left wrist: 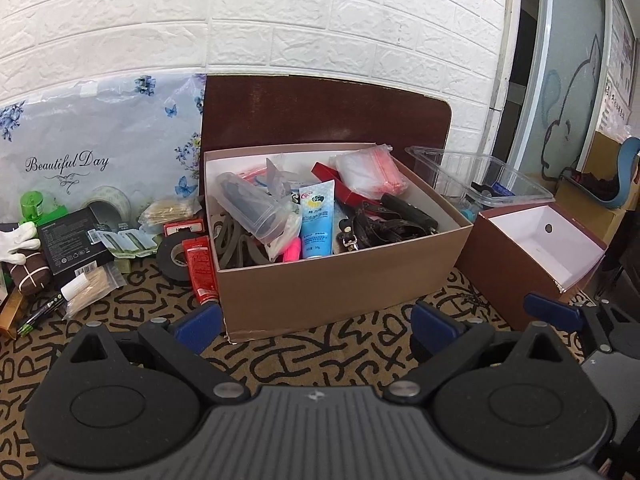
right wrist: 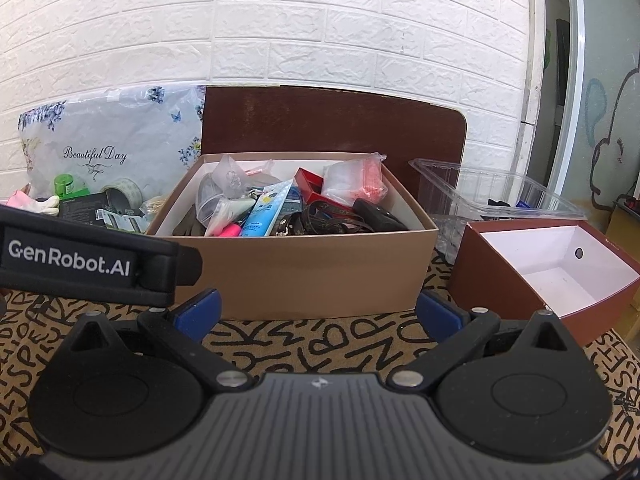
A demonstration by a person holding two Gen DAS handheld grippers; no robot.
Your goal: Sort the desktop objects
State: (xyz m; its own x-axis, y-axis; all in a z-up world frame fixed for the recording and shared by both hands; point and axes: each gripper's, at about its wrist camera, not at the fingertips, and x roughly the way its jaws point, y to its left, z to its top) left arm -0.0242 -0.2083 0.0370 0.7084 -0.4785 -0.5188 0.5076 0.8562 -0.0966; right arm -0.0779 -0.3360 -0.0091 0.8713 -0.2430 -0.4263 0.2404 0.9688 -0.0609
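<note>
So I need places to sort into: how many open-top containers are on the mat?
3: the tan box centre, the clear tub behind-right, the brown box right.

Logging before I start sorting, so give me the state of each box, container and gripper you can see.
Tan box: open, full of clutter.
Red-brown box: open, empty.
Clear plastic container: open, a few small items inside.
Left gripper: open, holding nothing.
Right gripper: open, holding nothing.
</note>
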